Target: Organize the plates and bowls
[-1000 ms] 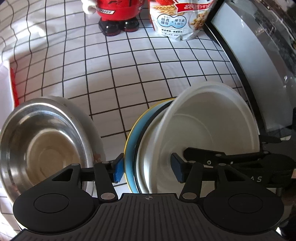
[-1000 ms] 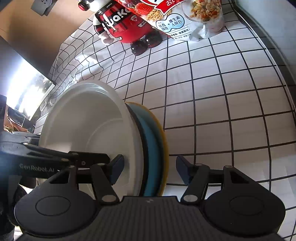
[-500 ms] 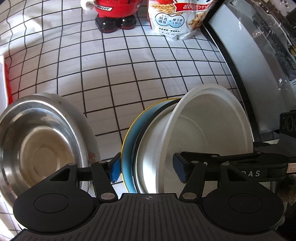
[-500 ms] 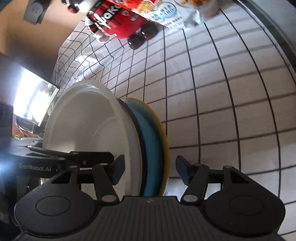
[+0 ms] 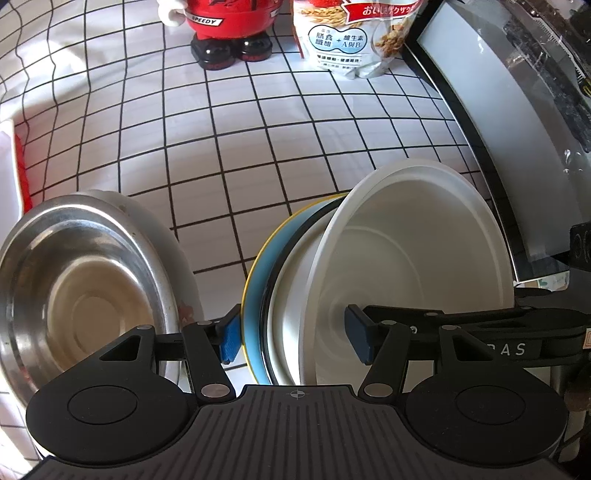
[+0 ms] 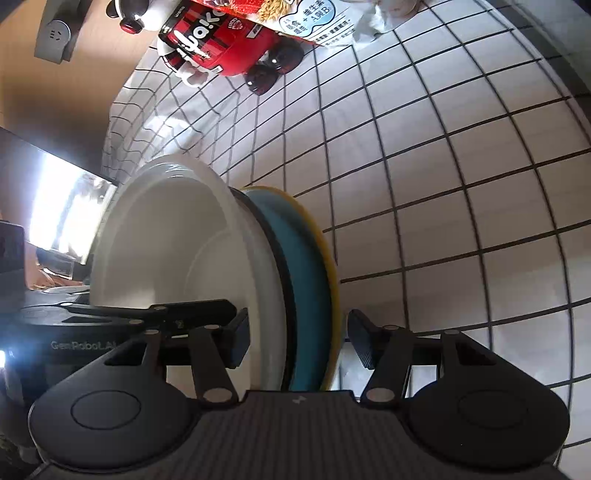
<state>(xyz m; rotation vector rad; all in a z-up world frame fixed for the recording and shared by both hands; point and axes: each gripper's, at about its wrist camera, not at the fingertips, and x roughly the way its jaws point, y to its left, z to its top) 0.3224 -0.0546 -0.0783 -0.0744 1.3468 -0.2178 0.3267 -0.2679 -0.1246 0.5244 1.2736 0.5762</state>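
A stack stands on edge on the checked cloth: a white bowl (image 5: 406, 258), a black-rimmed white plate (image 5: 291, 280), a blue plate (image 5: 255, 295) and a yellow plate (image 6: 330, 266). My left gripper (image 5: 295, 338) straddles its lower edge with the jaws wide. One pad is beside the yellow rim and the other inside the bowl, neither plainly pressing. My right gripper (image 6: 301, 339) straddles the same stack from the other side. Its jaws are closing, one pad inside the white bowl (image 6: 166, 240), the other a small gap from the yellow plate. A steel bowl (image 5: 92, 288) lies to the left.
A red figurine (image 5: 229, 29) and a cereal bag (image 5: 351, 40) stand at the back of the cloth. A dark-framed screen (image 5: 498, 129) runs along the right side. A red and white object (image 5: 14, 166) sits at the left edge. A wall socket (image 6: 55, 33) is above.
My left gripper's jaws have spread wider around the stack. My right gripper's jaws have narrowed and its view has rolled. The stack stays where it was.
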